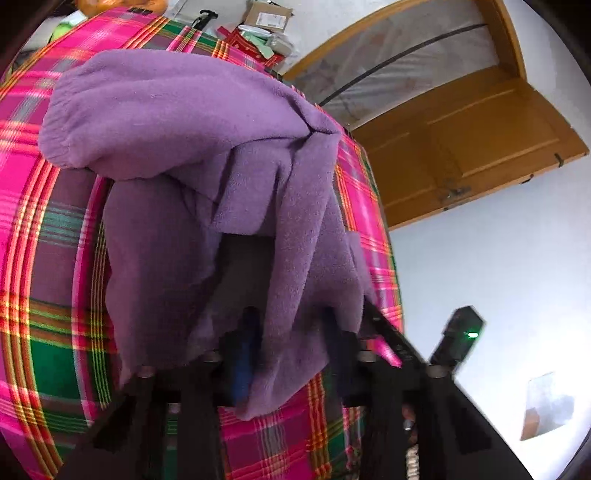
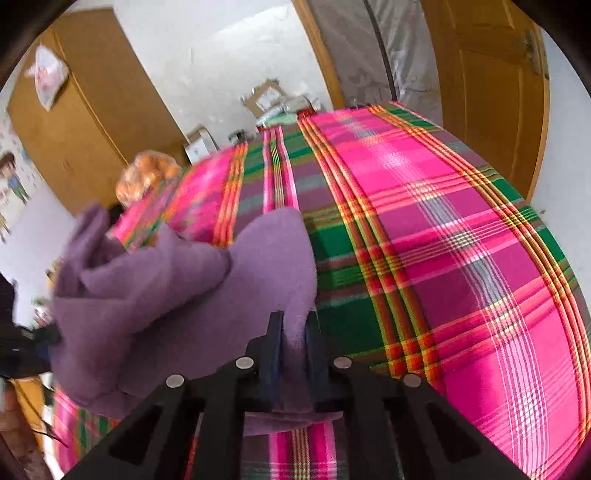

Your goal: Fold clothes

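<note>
A purple fleece garment lies bunched in loose folds on a bed spread with a pink, green and yellow plaid blanket. The left gripper is clenched on a hanging fold at the garment's near edge, cloth draped between and over its fingers. The right gripper pinches another fold of the same fleece tight between its two fingers, the rest of the cloth heaped to its left. Cardboard boxes sit past the far end of the bed, near a wooden door.
</note>
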Demonstrator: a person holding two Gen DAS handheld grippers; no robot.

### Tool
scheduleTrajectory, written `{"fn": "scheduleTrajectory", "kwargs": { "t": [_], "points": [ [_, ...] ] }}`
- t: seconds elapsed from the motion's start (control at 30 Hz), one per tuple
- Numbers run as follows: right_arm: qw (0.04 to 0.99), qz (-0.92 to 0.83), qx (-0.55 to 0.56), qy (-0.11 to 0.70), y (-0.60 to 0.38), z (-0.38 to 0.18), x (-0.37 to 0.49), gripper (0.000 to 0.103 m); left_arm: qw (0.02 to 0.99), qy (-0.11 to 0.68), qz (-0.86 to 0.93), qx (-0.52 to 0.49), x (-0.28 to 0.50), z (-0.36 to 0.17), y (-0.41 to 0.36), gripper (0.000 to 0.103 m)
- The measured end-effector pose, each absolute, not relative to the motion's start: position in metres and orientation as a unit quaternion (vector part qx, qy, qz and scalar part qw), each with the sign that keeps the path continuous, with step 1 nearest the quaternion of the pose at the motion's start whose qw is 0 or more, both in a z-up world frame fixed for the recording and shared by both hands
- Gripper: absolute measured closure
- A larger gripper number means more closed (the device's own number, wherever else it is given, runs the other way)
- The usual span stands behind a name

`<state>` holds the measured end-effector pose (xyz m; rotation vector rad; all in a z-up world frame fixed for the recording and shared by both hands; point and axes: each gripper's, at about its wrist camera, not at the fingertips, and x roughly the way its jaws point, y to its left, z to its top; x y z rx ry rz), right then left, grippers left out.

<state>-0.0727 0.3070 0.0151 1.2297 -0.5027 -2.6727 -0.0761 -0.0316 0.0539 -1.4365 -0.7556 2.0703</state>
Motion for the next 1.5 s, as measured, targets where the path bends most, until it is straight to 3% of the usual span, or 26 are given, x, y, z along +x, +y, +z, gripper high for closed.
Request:
{"fn": "scheduleTrajectory", "kwargs": {
  "t": [0.03, 0.13, 0.47, 0.7, 0.8, 1.0, 1.17, 1.27, 1.4, 1.47, 1.5],
  "points": [
    [0.078, -0.894, 0.403, -0.180, 0.312, 0.018, -0.069, 0.093, 0.252, -0.275, 0.764, -0.526, -0.077, 0.055, -0.032, 0.092],
    [0.071, -0.900, 0.386, -0.187, 0.318, 0.030, -0.061, 0.093, 0.248, -0.281, 0.771, -0.514, -0.078, 0.058, -0.037, 0.097],
    [0.011, -0.918, 0.357, -0.172, 0.341, 0.053, -0.037, 0.093, 0.240, -0.310, 0.771, -0.502, -0.080, 0.058, -0.051, 0.098],
    [-0.067, -0.927, 0.366, -0.055, 0.311, 0.045, -0.027, 0.089, 0.250, -0.310, 0.754, -0.522, -0.083, 0.049, -0.043, 0.099],
    [-0.030, -0.940, 0.339, -0.009, 0.285, 0.050, -0.014, 0.074, 0.242, -0.314, 0.760, -0.515, -0.086, 0.051, -0.047, 0.099],
    [0.139, -0.917, 0.375, 0.011, 0.230, 0.036, -0.009, 0.073, 0.214, -0.332, 0.772, -0.498, -0.089, 0.055, -0.062, 0.099],
    [0.174, -0.900, 0.400, 0.025, 0.202, 0.019, -0.016, 0.060, 0.221, -0.335, 0.761, -0.510, -0.091, 0.051, -0.062, 0.099],
    [0.181, -0.890, 0.415, 0.047, 0.188, 0.008, -0.018, 0.058, 0.224, -0.330, 0.758, -0.515, -0.099, 0.050, -0.048, 0.093],
    [0.154, -0.897, 0.410, 0.060, 0.183, 0.005, -0.022, 0.060, 0.232, -0.328, 0.747, -0.530, -0.098, 0.046, -0.040, 0.085],
    [0.137, -0.900, 0.409, 0.053, 0.187, 0.005, -0.024, 0.079, 0.237, -0.328, 0.739, -0.538, -0.098, 0.043, -0.034, 0.081],
    [0.132, -0.902, 0.408, 0.047, 0.191, 0.006, -0.024, 0.083, 0.239, -0.328, 0.736, -0.542, -0.097, 0.042, -0.031, 0.080]
  ]
}}
